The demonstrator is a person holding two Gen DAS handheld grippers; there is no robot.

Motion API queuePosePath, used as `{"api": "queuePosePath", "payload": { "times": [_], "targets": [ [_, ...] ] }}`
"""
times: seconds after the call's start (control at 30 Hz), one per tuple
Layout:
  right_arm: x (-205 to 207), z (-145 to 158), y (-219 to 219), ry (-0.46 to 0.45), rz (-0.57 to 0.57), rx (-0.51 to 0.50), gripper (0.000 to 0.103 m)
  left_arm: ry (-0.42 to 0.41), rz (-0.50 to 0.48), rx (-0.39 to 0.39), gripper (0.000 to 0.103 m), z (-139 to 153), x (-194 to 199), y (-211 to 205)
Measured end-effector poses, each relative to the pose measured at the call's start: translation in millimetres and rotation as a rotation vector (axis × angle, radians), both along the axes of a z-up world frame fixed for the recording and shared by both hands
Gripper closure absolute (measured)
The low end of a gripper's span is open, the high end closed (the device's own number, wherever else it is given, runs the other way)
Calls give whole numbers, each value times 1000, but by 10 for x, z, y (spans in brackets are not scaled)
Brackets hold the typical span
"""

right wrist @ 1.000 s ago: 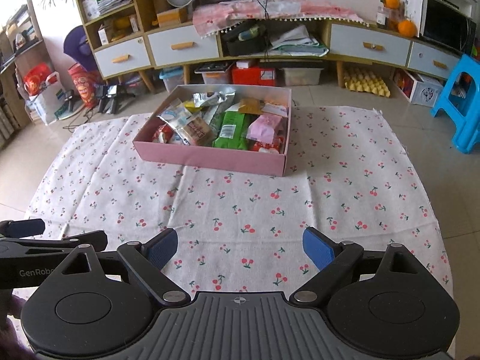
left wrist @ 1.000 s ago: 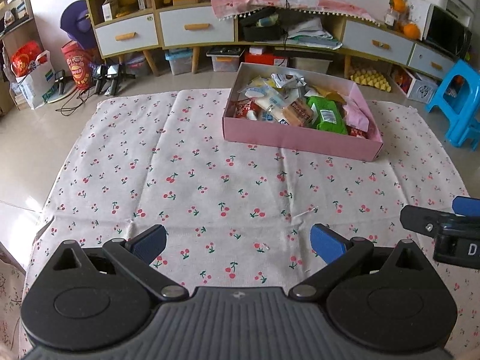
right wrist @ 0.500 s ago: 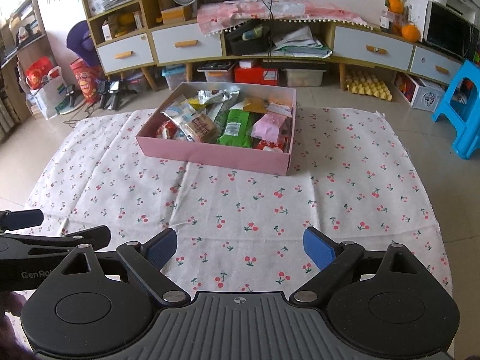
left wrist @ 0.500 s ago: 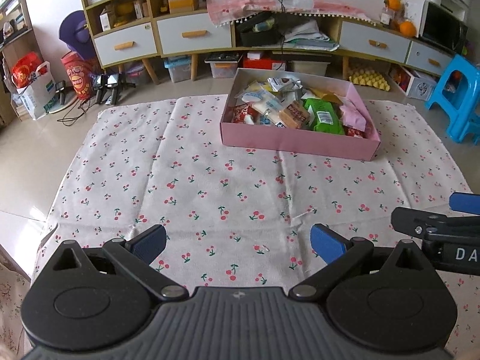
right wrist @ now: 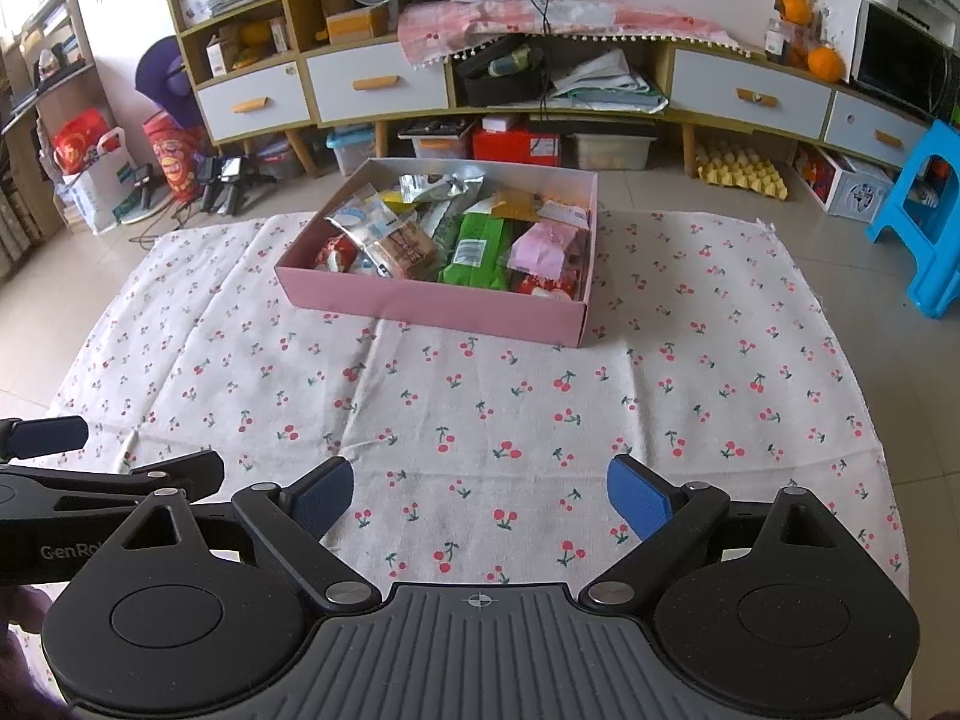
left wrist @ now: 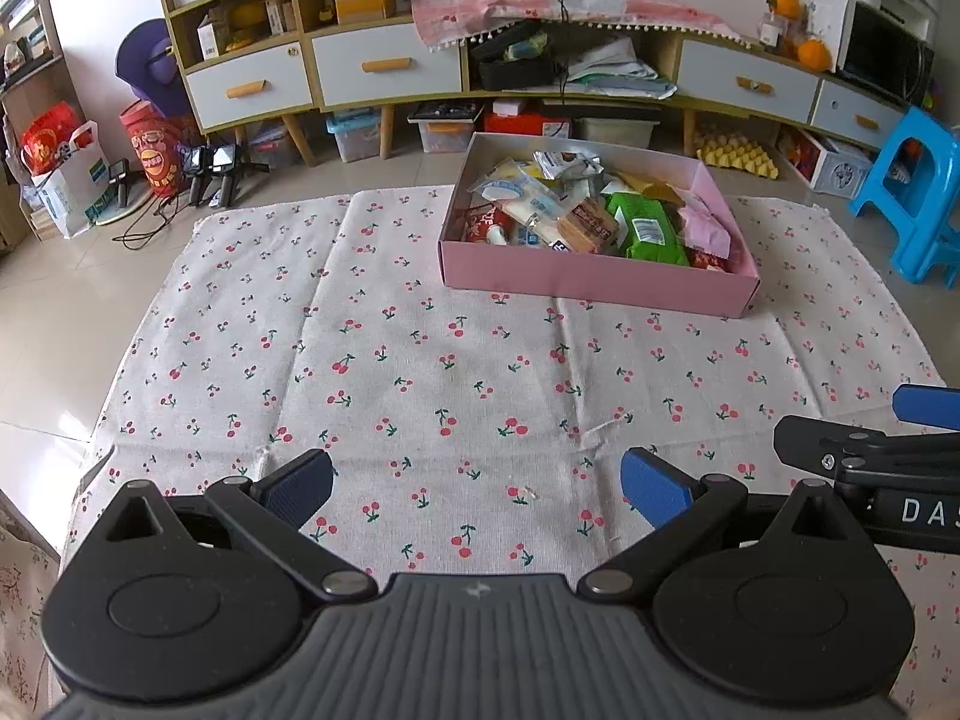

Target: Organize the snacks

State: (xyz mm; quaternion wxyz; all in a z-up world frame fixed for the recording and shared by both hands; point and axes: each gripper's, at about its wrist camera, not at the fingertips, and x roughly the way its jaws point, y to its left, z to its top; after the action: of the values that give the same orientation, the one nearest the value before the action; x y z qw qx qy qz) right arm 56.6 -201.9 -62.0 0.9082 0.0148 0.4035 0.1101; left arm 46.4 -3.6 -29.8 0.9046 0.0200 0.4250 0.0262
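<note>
A pink box point(left wrist: 591, 285) point(right wrist: 432, 303) full of several snack packets stands on the cherry-print cloth point(left wrist: 420, 360) point(right wrist: 540, 396) on the floor. A green packet point(left wrist: 645, 228) point(right wrist: 477, 252) and a pink packet point(left wrist: 708, 231) point(right wrist: 543, 249) lie inside it. My left gripper point(left wrist: 477, 489) is open and empty over the cloth, well short of the box. My right gripper point(right wrist: 480, 498) is open and empty too, beside the left. Each gripper shows at the edge of the other's view.
A long low cabinet point(left wrist: 384, 69) with drawers runs along the back wall, with storage bins beneath. A blue plastic stool point(left wrist: 918, 180) stands at the right. Bags point(left wrist: 60, 174) and cables lie on the tiled floor at the left.
Both grippers have drawn back and risen a little, so the box looks farther off. Both stay open and empty.
</note>
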Motion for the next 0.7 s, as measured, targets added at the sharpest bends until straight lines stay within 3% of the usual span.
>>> {"api": "queuePosePath", "payload": {
  "times": [0.7],
  "targets": [
    [11,-3,-19,2,-15,7,9,-1,5,-7,1,2,-2,-7]
  ]
}}
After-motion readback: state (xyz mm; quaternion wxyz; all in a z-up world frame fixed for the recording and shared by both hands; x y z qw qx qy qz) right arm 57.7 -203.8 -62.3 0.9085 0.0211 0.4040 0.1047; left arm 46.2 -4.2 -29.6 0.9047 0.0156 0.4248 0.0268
